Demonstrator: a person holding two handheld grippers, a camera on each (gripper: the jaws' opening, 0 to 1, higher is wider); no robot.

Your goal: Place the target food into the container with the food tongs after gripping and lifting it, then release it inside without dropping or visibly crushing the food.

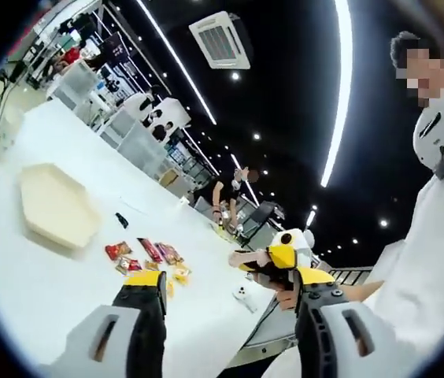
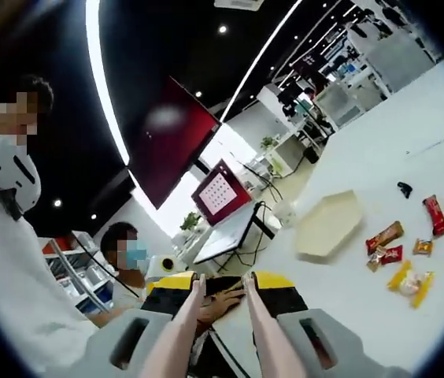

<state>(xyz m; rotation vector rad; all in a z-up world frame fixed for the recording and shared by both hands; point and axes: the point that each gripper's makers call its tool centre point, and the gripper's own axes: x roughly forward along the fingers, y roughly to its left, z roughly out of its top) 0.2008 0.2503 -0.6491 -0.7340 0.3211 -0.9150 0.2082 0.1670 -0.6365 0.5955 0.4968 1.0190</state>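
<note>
My left gripper (image 1: pixel 226 295) has its jaws apart, my right gripper (image 2: pixel 223 293) grips pale pink food tongs (image 2: pixel 206 339), and colourful wrapped snacks (image 2: pixel 411 252) lie beside the cream hexagonal tray (image 2: pixel 328 224) on the white tabletop (image 2: pixel 379 315).

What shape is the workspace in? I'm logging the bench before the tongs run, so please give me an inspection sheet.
Surface: white table, mostly bare.
Job's things: cream hexagonal tray, empty; wrapped snacks scattered beside it; food tongs in the right gripper.
Clutter: small black object on the table past the snacks.
Grippers: left gripper open, holding nothing; right gripper with its fingers closed on the tongs.
Cables: thin dark leads seem to hang at the desk under the screen; too small to be sure.
Surroundings: test-pattern screen, ceiling light strips, a person in white, a seated person.
</note>
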